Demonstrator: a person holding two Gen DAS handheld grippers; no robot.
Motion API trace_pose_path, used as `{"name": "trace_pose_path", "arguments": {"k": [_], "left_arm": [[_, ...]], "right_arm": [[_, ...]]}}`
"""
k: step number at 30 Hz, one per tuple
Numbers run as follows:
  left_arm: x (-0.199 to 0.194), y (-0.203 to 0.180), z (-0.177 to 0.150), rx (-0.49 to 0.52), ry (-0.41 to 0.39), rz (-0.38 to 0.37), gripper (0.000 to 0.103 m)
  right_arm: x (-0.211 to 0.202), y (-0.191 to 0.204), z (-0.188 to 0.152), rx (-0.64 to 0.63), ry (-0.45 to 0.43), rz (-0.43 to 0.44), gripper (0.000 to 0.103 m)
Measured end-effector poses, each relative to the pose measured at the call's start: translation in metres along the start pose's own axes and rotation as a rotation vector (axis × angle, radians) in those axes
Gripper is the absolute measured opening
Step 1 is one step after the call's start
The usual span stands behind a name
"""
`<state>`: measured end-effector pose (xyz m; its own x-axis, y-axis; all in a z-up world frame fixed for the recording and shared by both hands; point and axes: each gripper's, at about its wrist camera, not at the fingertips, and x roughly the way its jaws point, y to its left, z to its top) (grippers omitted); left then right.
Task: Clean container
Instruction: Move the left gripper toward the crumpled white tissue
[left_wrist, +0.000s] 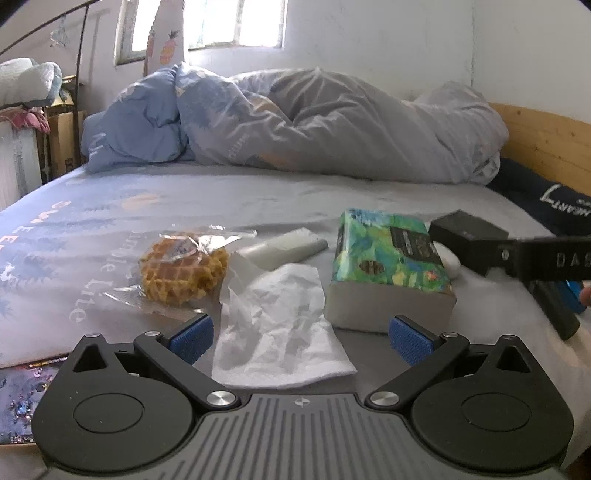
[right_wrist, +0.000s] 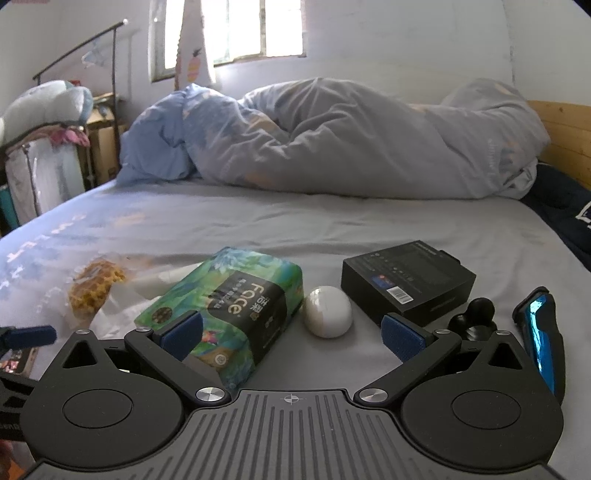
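My left gripper (left_wrist: 301, 341) is open just above the bed sheet, and a crumpled white tissue (left_wrist: 280, 325) lies between its blue pads. Beyond the tissue lie a grey-white tube (left_wrist: 284, 247) and a waffle in clear wrap (left_wrist: 181, 269). My right gripper (right_wrist: 291, 336) is open too. A green tissue pack (right_wrist: 229, 310) sits against its left pad, and a white round container (right_wrist: 328, 312) rests just ahead between the fingers. The same pack (left_wrist: 391, 266) shows in the left wrist view, with the white round container (left_wrist: 448, 260) half hidden behind it.
A black box (right_wrist: 406, 280) lies right of the round container. A black knobbed object (right_wrist: 474, 317) and a shiny blue-and-black tool (right_wrist: 543, 332) lie at the right. A bunched duvet (right_wrist: 332, 140) fills the far side of the bed, and a wooden headboard (right_wrist: 569, 140) stands at the right.
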<state>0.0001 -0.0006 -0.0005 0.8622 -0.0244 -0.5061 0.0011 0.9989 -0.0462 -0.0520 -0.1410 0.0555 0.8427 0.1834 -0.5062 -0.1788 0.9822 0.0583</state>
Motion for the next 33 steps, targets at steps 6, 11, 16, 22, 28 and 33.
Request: {"name": "trace_pose_path", "arguments": {"k": [6,11,16,22,28,33], "left_arm": [[0.005,-0.007,-0.004,0.022,0.029,0.001,0.103],[0.010,-0.011,-0.008,0.033,0.054,0.024,0.103],[0.019,-0.007,-0.006,0.008,0.063,0.072,0.103],[0.023,-0.006,-0.007,0.004,0.067,0.091,0.103],[0.030,-0.009,-0.008,0.023,0.085,0.112,0.103],[0.033,-0.006,-0.007,0.015,0.093,0.139,0.103]], "right_arm": [[0.000,-0.001,0.000,0.005,-0.002,-0.001,0.103],[-0.002,-0.006,0.002,0.010,0.000,0.002,0.103],[-0.003,-0.006,0.002,0.013,0.002,0.005,0.103],[-0.001,-0.007,0.002,0.020,0.004,0.004,0.103],[0.004,-0.013,0.004,0.029,0.006,0.008,0.103],[0.009,-0.015,0.007,0.034,0.003,0.012,0.103]]}}
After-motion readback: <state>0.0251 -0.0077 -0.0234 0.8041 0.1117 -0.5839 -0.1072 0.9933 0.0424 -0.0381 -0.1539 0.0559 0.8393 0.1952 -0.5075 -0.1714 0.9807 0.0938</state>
